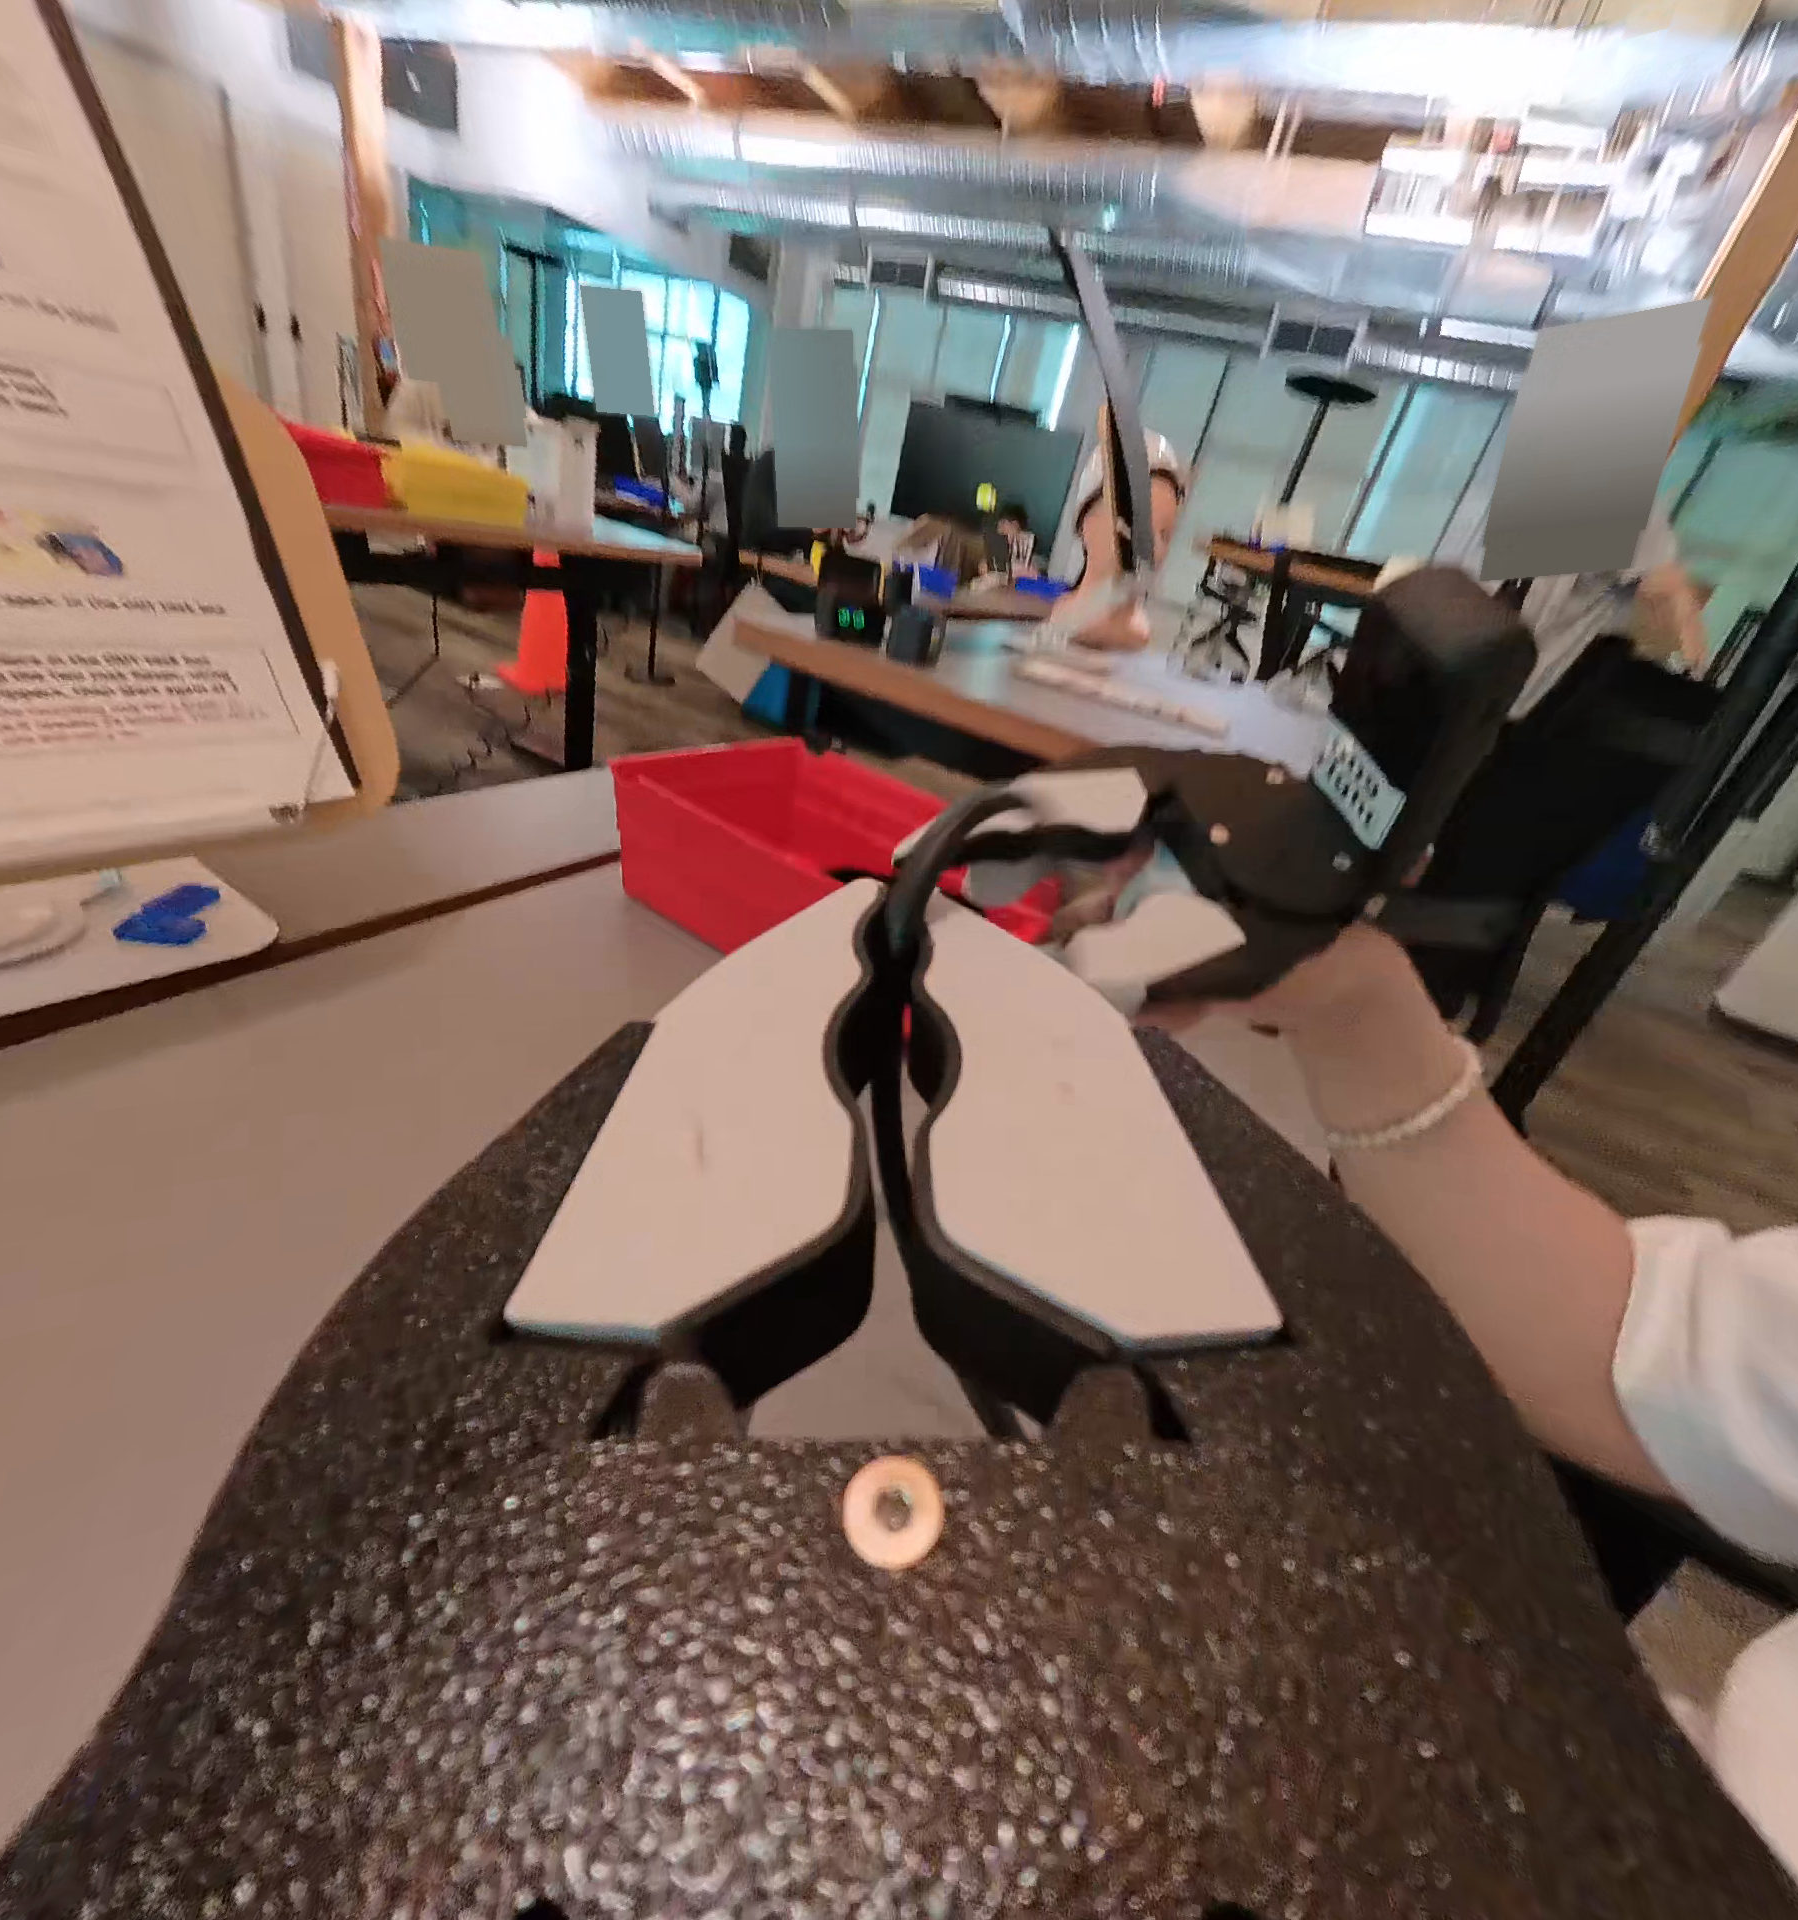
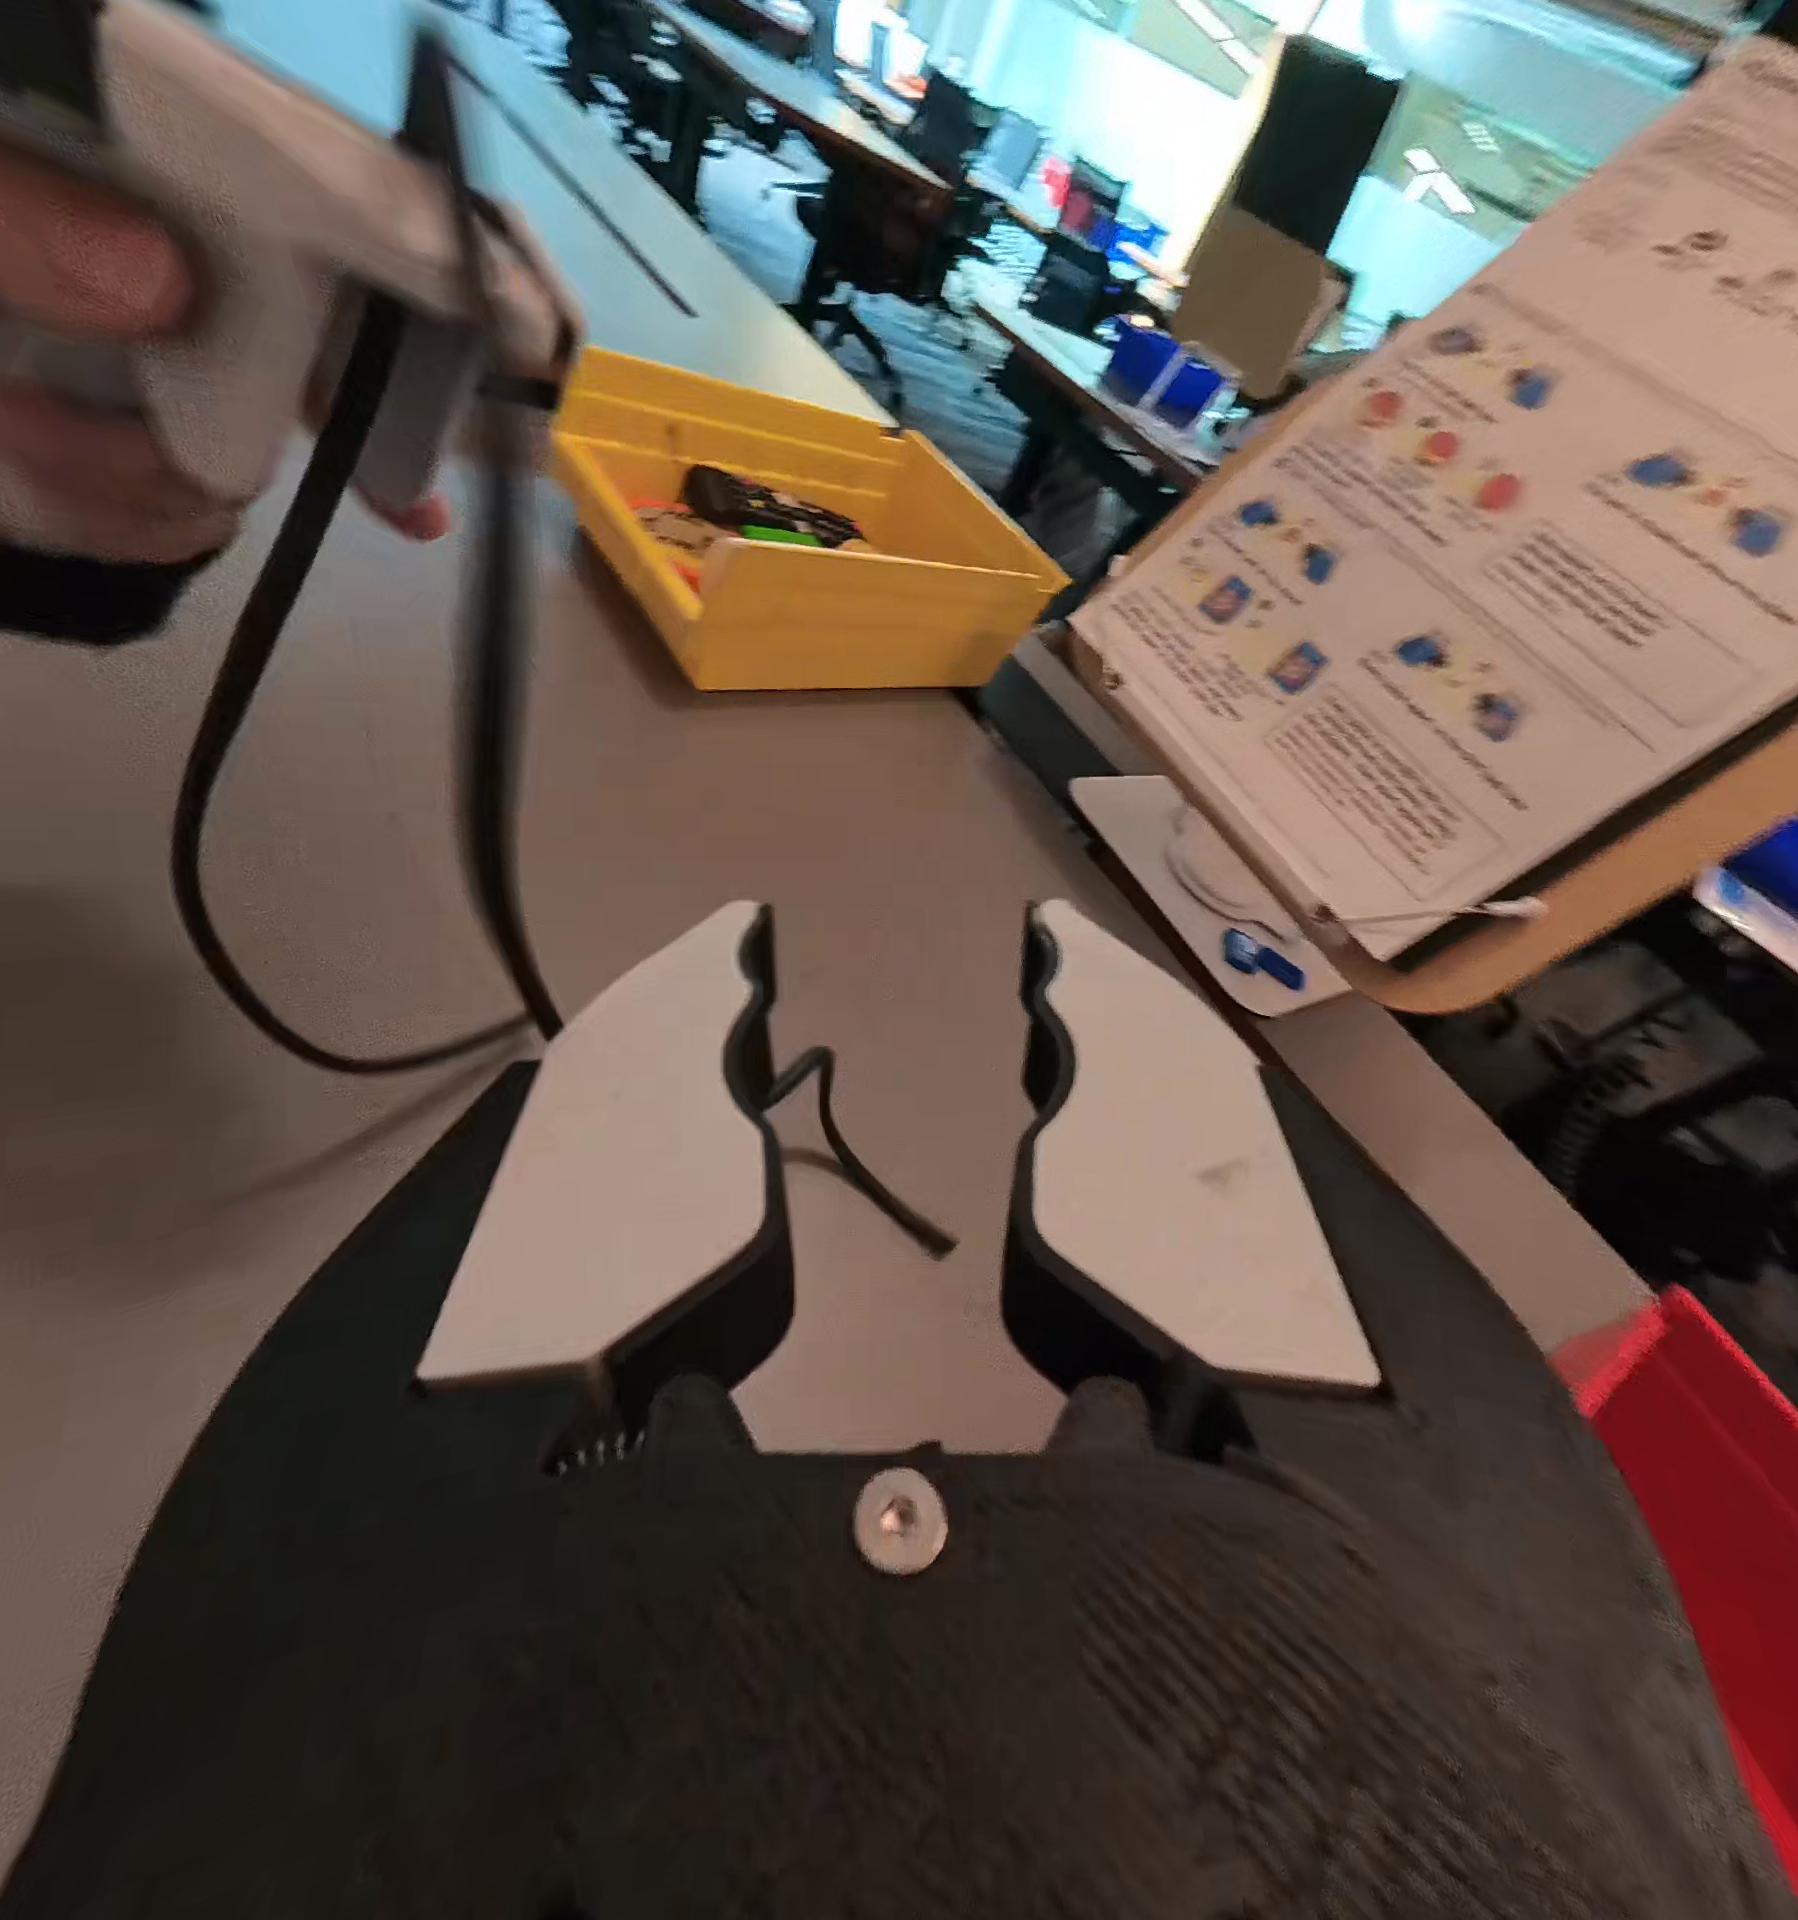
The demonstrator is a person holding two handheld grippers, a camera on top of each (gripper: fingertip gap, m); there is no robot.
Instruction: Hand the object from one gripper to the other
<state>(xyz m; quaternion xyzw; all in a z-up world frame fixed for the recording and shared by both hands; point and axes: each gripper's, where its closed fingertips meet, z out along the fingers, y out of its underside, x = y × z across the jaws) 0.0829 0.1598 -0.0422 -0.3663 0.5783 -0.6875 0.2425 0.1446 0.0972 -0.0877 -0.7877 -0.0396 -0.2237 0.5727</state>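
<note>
A thin black cable (image 1: pixel 890 1091) runs between the fingers of my left gripper (image 1: pixel 890 920), which is shut on it above the grey table (image 1: pixel 199 1195). The cable arcs out past the tips to my right gripper (image 1: pixel 1030 862), held by a hand (image 1: pixel 1362 997) just ahead and to the right. In the right wrist view my right gripper (image 2: pixel 895 925) is open. The cable's free end (image 2: pixel 874 1184) lies loose between its fingers, not pinched. The left gripper (image 2: pixel 521 353) is blurred at upper left, with cable loops (image 2: pixel 188 810) hanging from it.
A red bin (image 1: pixel 729 831) stands just beyond the grippers and also shows in the right wrist view (image 2: pixel 1747 1507). A yellow bin (image 2: pixel 853 623) holds small items. A tilted instruction board (image 2: pixel 1497 582) on a white stand borders the table. Other desks and chairs lie behind. The left gripper's tips are roughly 11 cm from the right gripper's.
</note>
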